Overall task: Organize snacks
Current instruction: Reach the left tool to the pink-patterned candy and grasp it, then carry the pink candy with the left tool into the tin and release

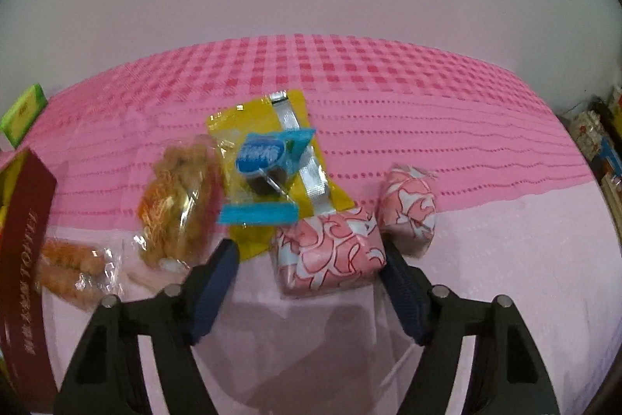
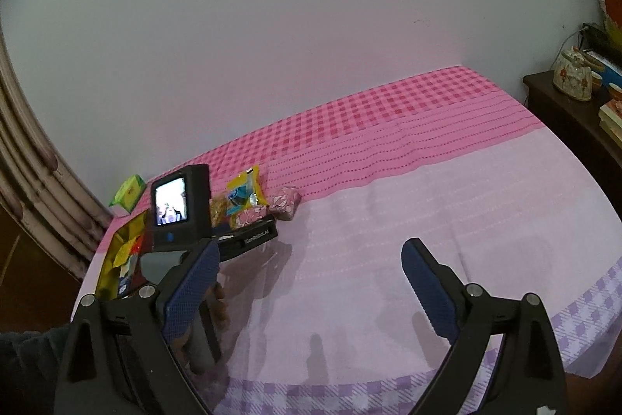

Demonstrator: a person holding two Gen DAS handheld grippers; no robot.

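In the left wrist view, the left gripper (image 1: 307, 259) is seen spread wide, its blue-padded fingers (image 1: 215, 279) held apart with nothing clasped between them. Just beyond the fingertips a pink patterned packet (image 1: 330, 255) is found lying on the pale cloth (image 1: 505, 279); its right edge is close to the right finger, though contact cannot be confirmed. A second pink patterned packet (image 1: 410, 209) is set just beside it to the right. To the left, a clear bag of golden fried snacks (image 1: 179, 205) is blurred, and a smaller clear bag (image 1: 74, 271) is partly hidden by a dark red box (image 1: 27, 259), which is cut off by the frame edge. Behind these, a blue-wrapped biscuit (image 1: 264, 162) is laid on top of a yellow pouch (image 1: 280, 158). Farther left, a green box (image 1: 23, 113) is clipped by the lens rim.

In the right wrist view, the right gripper (image 2: 307, 279) is likewise held open over the bare cloth, gripping nothing. The left gripper's body with its small screen (image 2: 171, 201) is seen beyond it, covering much of the snack cluster (image 2: 248, 197). The open box of sweets (image 2: 120, 259) is partly hidden behind the near finger. On the far right a dark side table (image 2: 563, 107) with a patterned jar (image 2: 573, 76) is cut off by the rim.
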